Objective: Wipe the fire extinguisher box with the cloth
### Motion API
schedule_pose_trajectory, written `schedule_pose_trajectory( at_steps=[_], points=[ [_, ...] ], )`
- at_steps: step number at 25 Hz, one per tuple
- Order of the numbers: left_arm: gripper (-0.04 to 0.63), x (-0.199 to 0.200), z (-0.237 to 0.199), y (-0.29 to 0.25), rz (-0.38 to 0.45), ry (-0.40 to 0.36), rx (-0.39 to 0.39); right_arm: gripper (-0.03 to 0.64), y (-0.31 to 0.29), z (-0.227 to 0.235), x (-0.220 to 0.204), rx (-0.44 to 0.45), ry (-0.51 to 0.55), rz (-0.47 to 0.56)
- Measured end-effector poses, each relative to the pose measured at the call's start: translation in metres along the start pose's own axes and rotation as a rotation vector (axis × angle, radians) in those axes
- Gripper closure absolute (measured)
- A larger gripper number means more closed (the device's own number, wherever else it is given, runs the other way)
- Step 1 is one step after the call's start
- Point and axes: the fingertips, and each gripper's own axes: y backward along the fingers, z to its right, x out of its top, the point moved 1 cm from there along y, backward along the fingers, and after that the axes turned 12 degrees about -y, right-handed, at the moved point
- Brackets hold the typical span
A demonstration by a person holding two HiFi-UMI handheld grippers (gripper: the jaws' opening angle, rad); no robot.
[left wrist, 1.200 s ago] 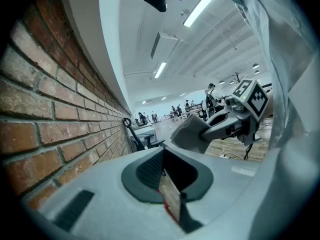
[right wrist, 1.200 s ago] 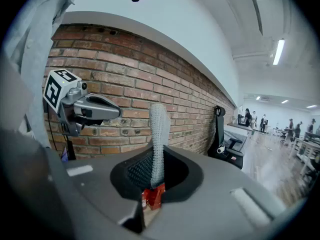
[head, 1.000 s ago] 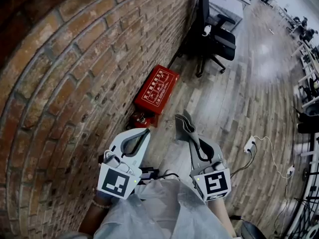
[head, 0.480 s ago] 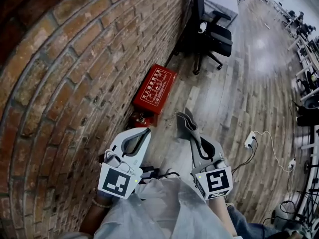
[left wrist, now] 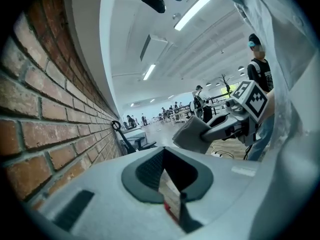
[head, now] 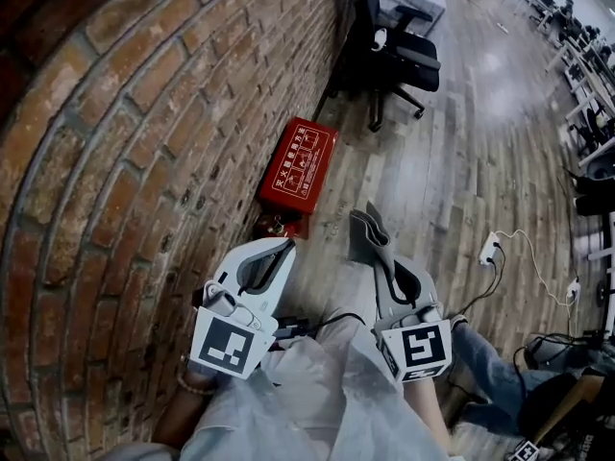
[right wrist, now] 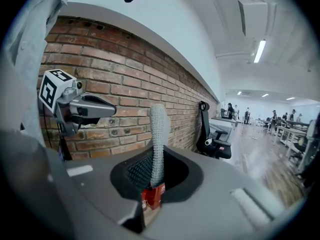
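Right gripper (head: 378,255) barely shifted, clamping cloth (head: 366,233) forward.

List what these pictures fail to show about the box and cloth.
Fire extinguisher box: lid print too small to read, head view.
Both gripper views: all but a red sliver of it hidden behind the jaws.
Cloth in right gripper: folded, full extent hidden, head view.

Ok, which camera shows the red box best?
The head view shows the whole red box. The right gripper view shows only a red scrap below the cloth; the left gripper view, a sliver.
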Motion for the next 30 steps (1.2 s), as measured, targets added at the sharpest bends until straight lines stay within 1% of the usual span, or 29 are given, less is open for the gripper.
schedule_pose_trajectory(
  at_steps=[5,10,16,21,25,30],
  points=[
    [0.597,-0.01,-0.006,-0.019,-0.007,0.004,-0.008,0.598,-0.014,0.015,-0.009,-0.009,-0.021,-0.028],
    [0.597,-0.019,-0.023,-0.06,-0.03,0.019,0.02,0.598,-0.051,0.054,-0.002,0.017,-0.022,-0.04],
    [0.597,-0.029,-0.055,-0.13,-0.075,0.074,0.098,0.597,-0.119,0.117,0.019,0.122,0.015,-0.071],
    [0.597,-0.041,-0.089,-0.189,-0.127,0.138,0.203,0.597,-0.179,0.162,0.034,0.229,0.072,-0.119],
    [0.597,-0.05,-0.107,-0.219,-0.17,0.153,0.255,0.598,-0.215,0.183,0.039,0.306,0.103,-0.154],
    [0.597,-0.065,-0.123,-0.231,-0.229,0.163,0.297,0.597,-0.249,0.189,0.03,0.368,0.117,-0.206]
  ],
)
